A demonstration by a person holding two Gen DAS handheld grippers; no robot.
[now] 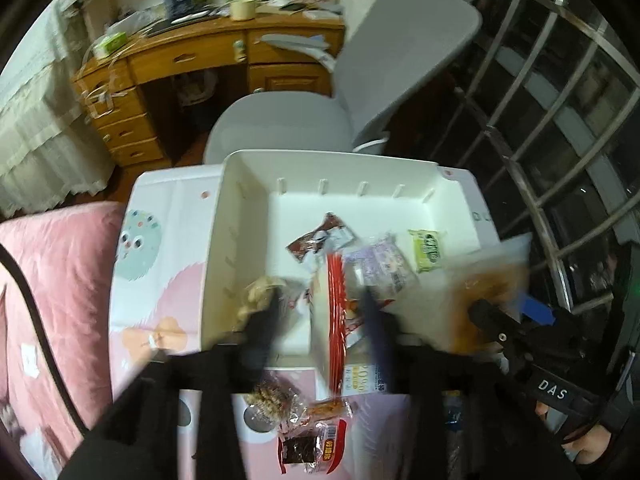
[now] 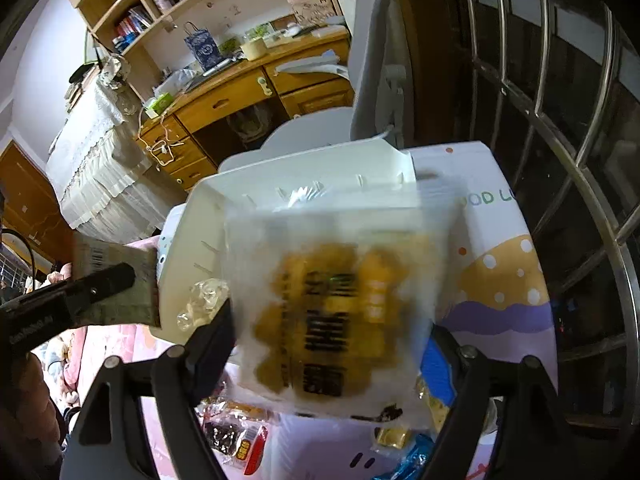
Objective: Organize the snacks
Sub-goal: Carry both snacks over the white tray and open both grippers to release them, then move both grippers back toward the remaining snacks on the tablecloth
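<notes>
Behind my white bin (image 1: 248,200) stood a wooden desk (image 1: 192,56) and grey chair (image 1: 400,48). My left gripper (image 1: 320,312) pinched a flat red-striped packet (image 1: 332,320) over the bin; my right gripper (image 2: 332,344) pinched a translucent bag of yellow snacks (image 2: 340,300). Three packets (image 1: 428,248) lay inside

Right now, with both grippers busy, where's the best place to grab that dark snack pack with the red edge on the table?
Take the dark snack pack by its crimped red end, coming straight down from above. It lies flat on the printed tabletop, apart from the white bin, so only a thin sealed edge gives the jaws something to pinch. A peanut pack crowds its far side.
</notes>
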